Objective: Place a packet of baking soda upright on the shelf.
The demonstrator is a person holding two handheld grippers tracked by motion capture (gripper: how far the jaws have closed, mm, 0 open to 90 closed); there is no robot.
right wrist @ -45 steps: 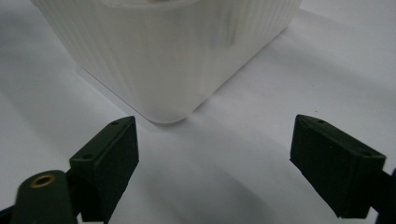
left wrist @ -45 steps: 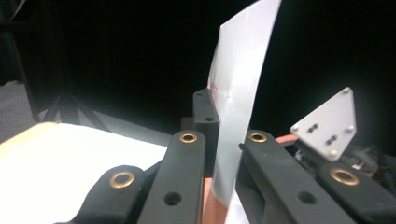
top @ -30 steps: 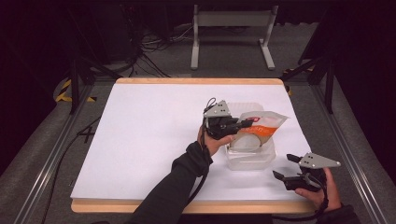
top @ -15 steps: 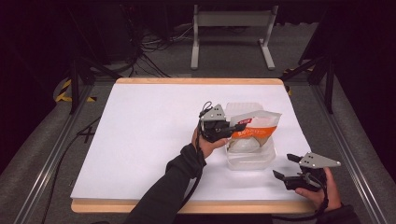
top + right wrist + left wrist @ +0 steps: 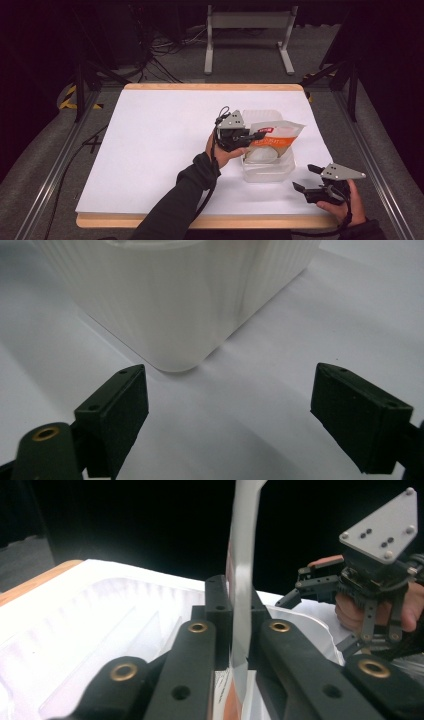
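A white and orange pouch [image 5: 277, 136] hangs over a clear plastic container [image 5: 270, 170] on the right half of the white table. My left gripper [image 5: 257, 135] is shut on the pouch's left edge. In the left gripper view the pouch [image 5: 242, 575] stands edge-on between the closed jaws, above the container [image 5: 100, 620]. My right gripper [image 5: 306, 178] rests open near the table's front right, a short way from the container's corner [image 5: 185, 305], with nothing between its fingers [image 5: 117, 410].
The white table cover [image 5: 160, 145] spreads wide to the left of the container. The wooden table edge [image 5: 210, 220] runs along the front. A metal stand [image 5: 247, 35] and cables lie on the floor beyond the table.
My left gripper has shifted left and a little toward me with the pouch, turning it more upright above the container. The right gripper has stayed put.
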